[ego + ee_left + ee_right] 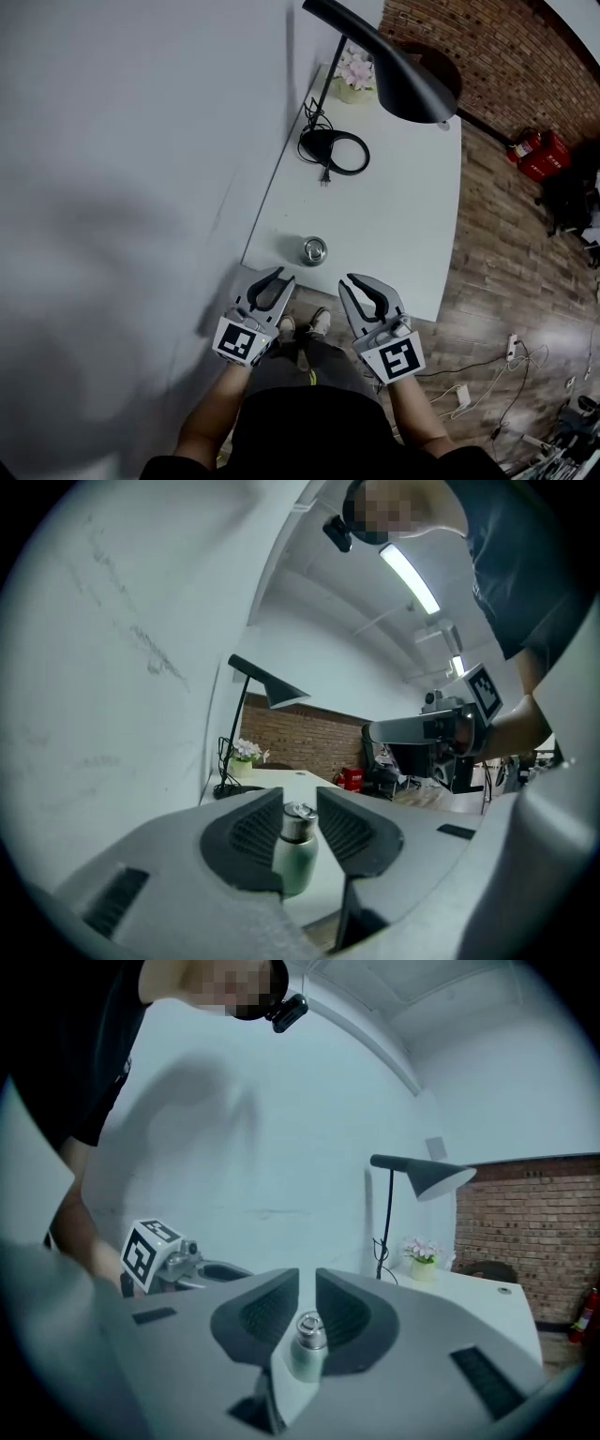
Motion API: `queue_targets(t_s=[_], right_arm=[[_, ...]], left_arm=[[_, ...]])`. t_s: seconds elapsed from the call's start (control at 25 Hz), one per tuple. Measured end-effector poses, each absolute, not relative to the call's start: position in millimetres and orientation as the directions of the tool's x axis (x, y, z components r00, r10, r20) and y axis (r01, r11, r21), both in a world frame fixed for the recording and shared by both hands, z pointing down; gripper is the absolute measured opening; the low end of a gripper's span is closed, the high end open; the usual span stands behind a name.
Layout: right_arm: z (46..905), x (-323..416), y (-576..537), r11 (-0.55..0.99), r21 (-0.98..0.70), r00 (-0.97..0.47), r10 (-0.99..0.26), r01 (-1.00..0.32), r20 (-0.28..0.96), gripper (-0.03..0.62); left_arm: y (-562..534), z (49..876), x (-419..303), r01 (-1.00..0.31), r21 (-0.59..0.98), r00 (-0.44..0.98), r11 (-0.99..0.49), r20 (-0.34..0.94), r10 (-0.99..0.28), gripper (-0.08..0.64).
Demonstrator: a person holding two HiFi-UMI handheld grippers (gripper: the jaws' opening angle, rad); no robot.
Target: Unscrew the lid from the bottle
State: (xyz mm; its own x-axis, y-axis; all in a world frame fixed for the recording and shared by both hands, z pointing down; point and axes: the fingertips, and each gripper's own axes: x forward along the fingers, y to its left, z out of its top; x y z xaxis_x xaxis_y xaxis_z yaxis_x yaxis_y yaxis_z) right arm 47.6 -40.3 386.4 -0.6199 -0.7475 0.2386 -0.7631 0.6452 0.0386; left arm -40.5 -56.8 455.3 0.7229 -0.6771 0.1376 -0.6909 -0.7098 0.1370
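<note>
the bottle (296, 860) stood up straight on the white table (412, 187), close to the near edge. its shiny lid (299, 813) was on top, so no turning looked done yet. nothing touched it. it was likely set near the edge so both claws could reach it easily.

far on the left was a plain grey wall (112, 141), and the table ran along it.

next came the left claw (278, 274), held in the person's left hand, a bit short of the table edge. its jaws were only a little apart, a thin gap with nothing in it. the bottle showed through that gap, but it was farther off on the table. the claw pointed at the bottle, i think to line up for holding the body.

in the middle, just past both claws, was the bottle itself.

then came the right claw (352, 279), level with the left one and near it. its jaws also had only a thin gap and held nothing. it pointed at the bottle too, maybe to take the lid. both gaps looked too thin for the bottle, so they would need to go wider first.

at the far end of the table were a black lamp (384, 56) and some flowers (354, 73), well away. on the right was the wood floor (497, 244).
</note>
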Motion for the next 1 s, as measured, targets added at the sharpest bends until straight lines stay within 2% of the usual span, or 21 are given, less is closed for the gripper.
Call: queue_targets(t_s=[0.04,0.08,0.28,0.36,0.72,1.0], right_arm=[[396,46,-46,0.646,0.043,-0.618,-0.745,-0.762,0.25,0.078],[406,45,-51,0.648,0.046,-0.617,-0.743,-0.76,0.26,0.113],[444,31,-70,0.657,0.044,-0.613,-0.724,-0.753,0.316,0.218],[460,26,-79,0.659,0.047,-0.611,-0.719,-0.75,0.331,0.252],[513,3,-112,0.67,0.06,-0.605,-0.702,-0.74,0.375,0.304],[529,-4,-129,0.664,0.112,-0.577,-0.711,-0.74,0.401,0.305]], left_arm=[[-63,469,-38,-0.681,0.128,0.732,-0.721,0.14,-0.667,0.146],[-68,483,-34,-0.669,0.117,0.743,-0.734,0.151,-0.652,0.203],[-87,533,-10,-0.611,0.101,0.783,-0.785,0.224,-0.581,0.352],[-96,545,-1,-0.595,0.104,0.793,-0.797,0.234,-0.562,0.368],[-111,588,25,-0.561,0.154,0.817,-0.813,0.263,-0.514,0.387],[-120,595,35,-0.561,0.15,0.817,-0.814,0.258,-0.516,0.387]])
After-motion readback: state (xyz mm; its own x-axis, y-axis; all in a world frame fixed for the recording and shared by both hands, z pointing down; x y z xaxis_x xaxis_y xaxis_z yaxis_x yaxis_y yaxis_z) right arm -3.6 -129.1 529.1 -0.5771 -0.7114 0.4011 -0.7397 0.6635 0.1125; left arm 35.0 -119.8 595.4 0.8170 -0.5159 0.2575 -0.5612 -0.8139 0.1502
